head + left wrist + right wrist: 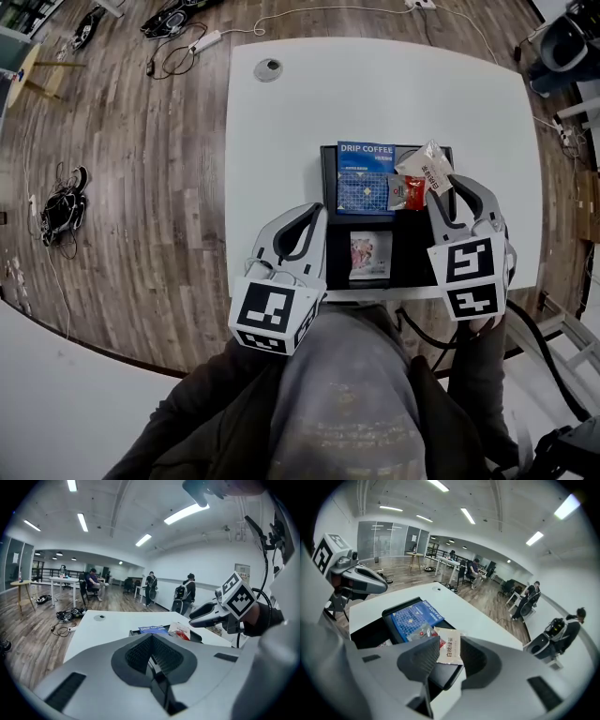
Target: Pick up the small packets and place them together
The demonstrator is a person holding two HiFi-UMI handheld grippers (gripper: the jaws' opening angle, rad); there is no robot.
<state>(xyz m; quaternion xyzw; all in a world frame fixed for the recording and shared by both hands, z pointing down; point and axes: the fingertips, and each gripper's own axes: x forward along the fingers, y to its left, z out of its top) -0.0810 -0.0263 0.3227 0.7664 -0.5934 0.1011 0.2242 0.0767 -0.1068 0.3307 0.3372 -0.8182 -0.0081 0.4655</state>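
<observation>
A white rectangular desk (375, 94) is seen from above in the head view, carrying a shallow black plastic tray (414, 251); in the tray are laid a flat blue drip-coffee packet (364, 178), a small red-and-clear sachet (410, 192) and, nearer the person, a small white packet with a pink picture (369, 255); a small beige paper packet with red print (433, 167) is laid over the sachet. Only in the right gripper view is the right tool (446, 657) shown wide, the beige packet framed in its gap, one edge cut off by a jaw; the pink-pictured packet is nearly hidden there. The left tool (151, 637) is shown closed and empty in its own view.
</observation>
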